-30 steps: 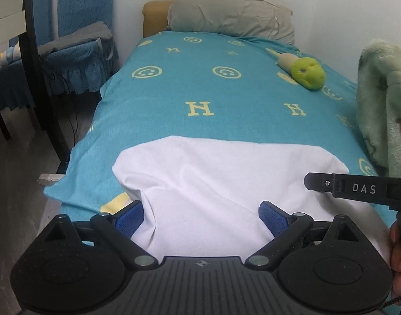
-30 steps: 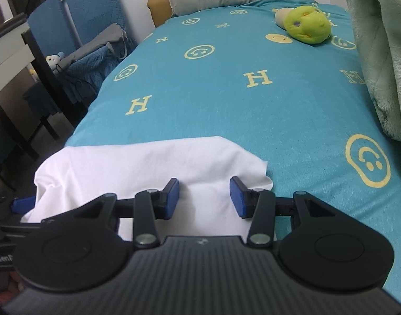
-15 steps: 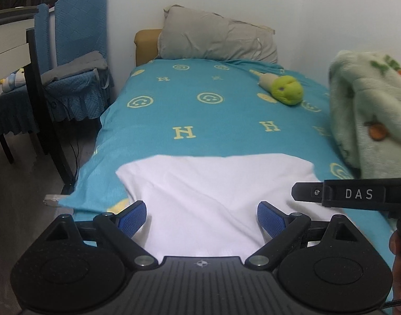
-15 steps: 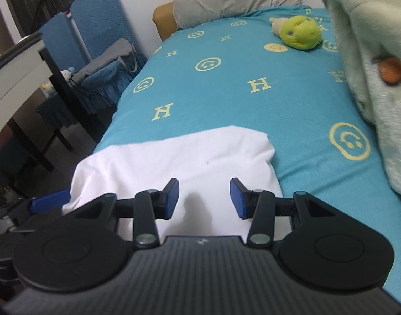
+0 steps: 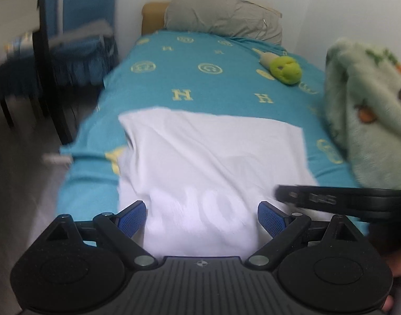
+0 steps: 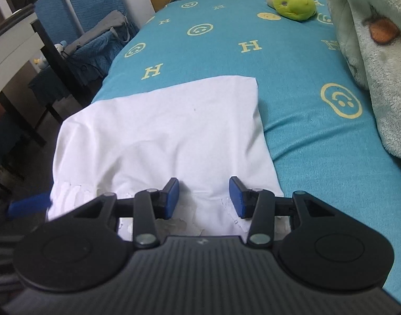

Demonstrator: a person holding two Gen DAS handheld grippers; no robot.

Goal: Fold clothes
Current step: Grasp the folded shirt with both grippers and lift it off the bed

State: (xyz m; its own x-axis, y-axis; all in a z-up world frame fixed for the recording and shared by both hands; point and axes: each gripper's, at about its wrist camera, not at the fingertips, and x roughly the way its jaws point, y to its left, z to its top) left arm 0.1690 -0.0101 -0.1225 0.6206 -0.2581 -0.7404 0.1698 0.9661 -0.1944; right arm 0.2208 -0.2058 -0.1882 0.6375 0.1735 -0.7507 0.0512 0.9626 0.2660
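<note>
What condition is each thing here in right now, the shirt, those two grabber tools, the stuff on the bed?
white shirt: spread flat on the bed, near edge hanging over.
left gripper: fingers open, holding nothing.
right gripper: fingers open, holding nothing.
green plush toy: lying on its side.
fleece blanket: bunched up.

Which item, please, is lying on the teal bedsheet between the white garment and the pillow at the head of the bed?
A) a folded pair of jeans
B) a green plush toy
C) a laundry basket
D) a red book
B: a green plush toy rests on the teal bedsheet beyond the white garment, short of the grey pillow; no jeans, book or basket show there.
</note>
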